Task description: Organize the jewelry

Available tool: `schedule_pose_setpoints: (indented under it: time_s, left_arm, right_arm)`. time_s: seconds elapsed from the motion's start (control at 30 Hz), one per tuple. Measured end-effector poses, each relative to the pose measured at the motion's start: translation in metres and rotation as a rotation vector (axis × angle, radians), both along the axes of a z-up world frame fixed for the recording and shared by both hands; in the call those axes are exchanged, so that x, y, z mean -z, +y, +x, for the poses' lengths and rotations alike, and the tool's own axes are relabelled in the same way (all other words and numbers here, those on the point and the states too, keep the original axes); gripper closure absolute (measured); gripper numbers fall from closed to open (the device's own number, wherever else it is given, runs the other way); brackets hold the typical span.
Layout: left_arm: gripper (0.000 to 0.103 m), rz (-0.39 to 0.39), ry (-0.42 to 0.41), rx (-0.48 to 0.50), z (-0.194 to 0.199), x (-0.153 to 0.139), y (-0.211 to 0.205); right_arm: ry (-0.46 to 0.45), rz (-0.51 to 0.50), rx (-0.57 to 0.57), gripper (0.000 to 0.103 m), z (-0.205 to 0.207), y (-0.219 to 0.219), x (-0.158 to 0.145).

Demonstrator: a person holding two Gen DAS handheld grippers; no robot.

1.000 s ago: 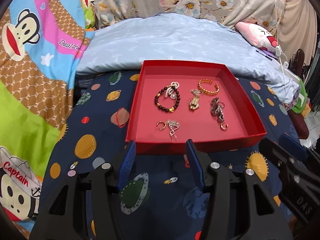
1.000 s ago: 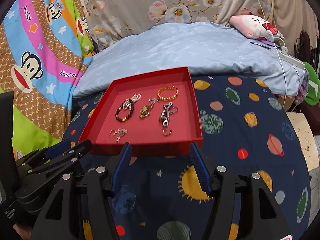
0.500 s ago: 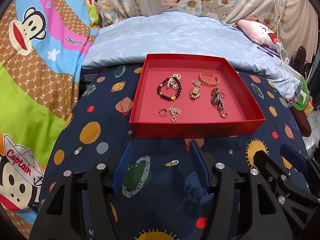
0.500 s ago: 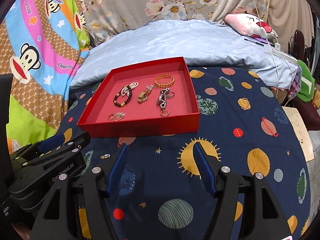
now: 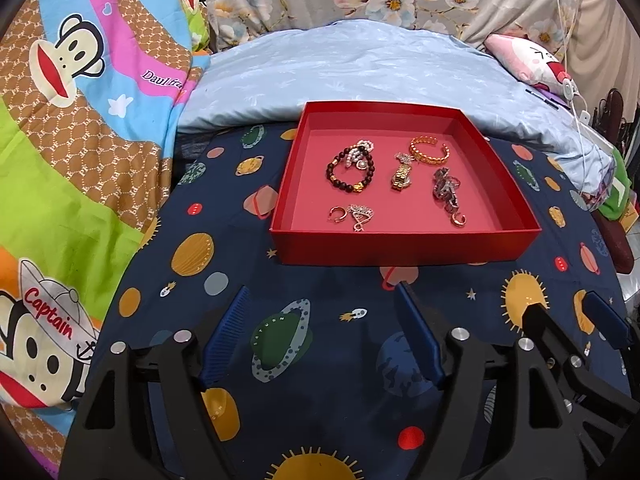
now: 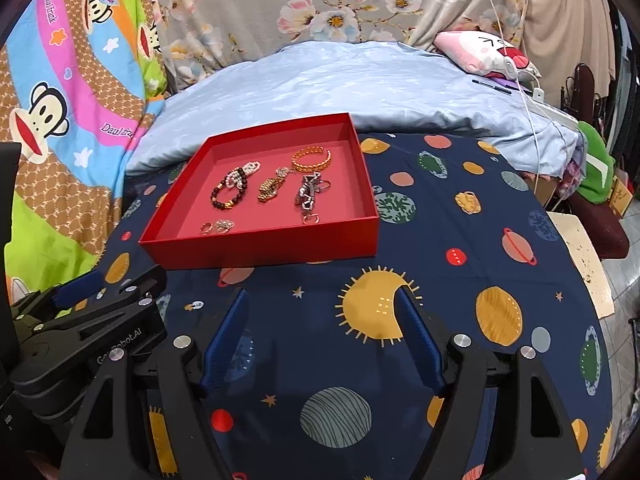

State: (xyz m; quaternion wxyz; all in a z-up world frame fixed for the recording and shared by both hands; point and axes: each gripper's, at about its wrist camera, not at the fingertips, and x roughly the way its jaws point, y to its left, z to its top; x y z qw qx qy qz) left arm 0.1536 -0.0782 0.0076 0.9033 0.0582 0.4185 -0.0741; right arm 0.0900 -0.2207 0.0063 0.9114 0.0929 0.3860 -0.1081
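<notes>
Both grippers are hanging low in the frame over the space-print sheet, left gripper and right gripper both spreading their jaws, nothing between them. Jewelry's all sitting in the red tray mid-frame: bead bracelet, gold cuff, rings.

Left gripper: black angular frame, 2 ribbed blue pads, silver round screws. Right gripper looks identical. White "Ge...obot.AI" lettering on left gripper's side.

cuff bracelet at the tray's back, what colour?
Gold cuff bracelet, clearest in the left wrist view.
</notes>
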Motion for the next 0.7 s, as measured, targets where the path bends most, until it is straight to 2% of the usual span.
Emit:
schedule_pose_setpoints:
  time_s: [0.37, 0.7]
  left_arm:
    - [0.014, 0.030, -0.001, -0.034, -0.0027, 0.0013, 0.0042]
    - [0.011, 0.050, -0.011, -0.040, -0.0059, 0.0002, 0.0064]
  right_arm:
    - [0.009, -0.010, 0.036, 0.020, -0.0041, -0.0034, 0.0027]
    - [0.008, -0.027, 0.049, 0.018, -0.0084, -0.0019, 0.0027]
